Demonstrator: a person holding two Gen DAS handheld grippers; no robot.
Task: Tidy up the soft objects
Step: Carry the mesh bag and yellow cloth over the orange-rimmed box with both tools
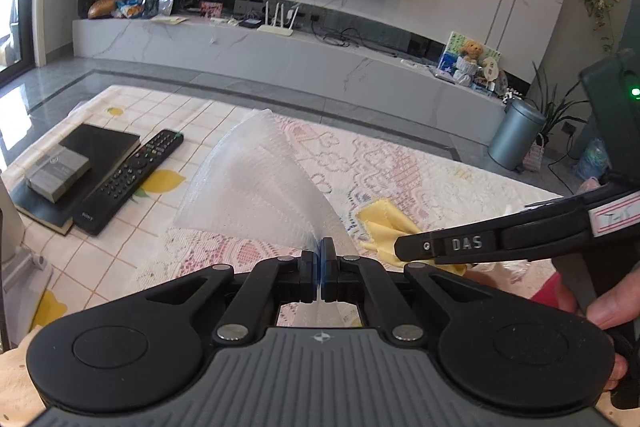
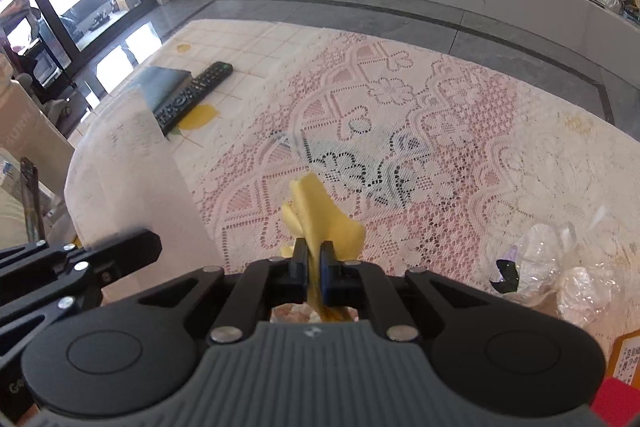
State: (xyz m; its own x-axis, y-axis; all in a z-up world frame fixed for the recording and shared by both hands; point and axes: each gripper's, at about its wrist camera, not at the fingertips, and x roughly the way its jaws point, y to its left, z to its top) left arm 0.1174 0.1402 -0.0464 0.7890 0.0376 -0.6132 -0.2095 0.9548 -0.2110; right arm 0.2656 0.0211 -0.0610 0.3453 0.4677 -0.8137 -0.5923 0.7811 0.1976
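Now both soft things are lifted: the left gripper (image 1: pixel 319 259) pinches a clear mesh sheet (image 1: pixel 260 183), the right gripper (image 2: pixel 314 263) pinches a yellow cloth (image 2: pixel 320 215) above the lace-covered surface (image 2: pixel 440 131). Next, probably, carrying each to a spot; where is unclear.

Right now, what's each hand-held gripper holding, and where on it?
Left hand-held gripper: translucent white mesh cloth, pinched at its lower edge. Right hand-held gripper: yellow cloth, pinched at a bunched fold.
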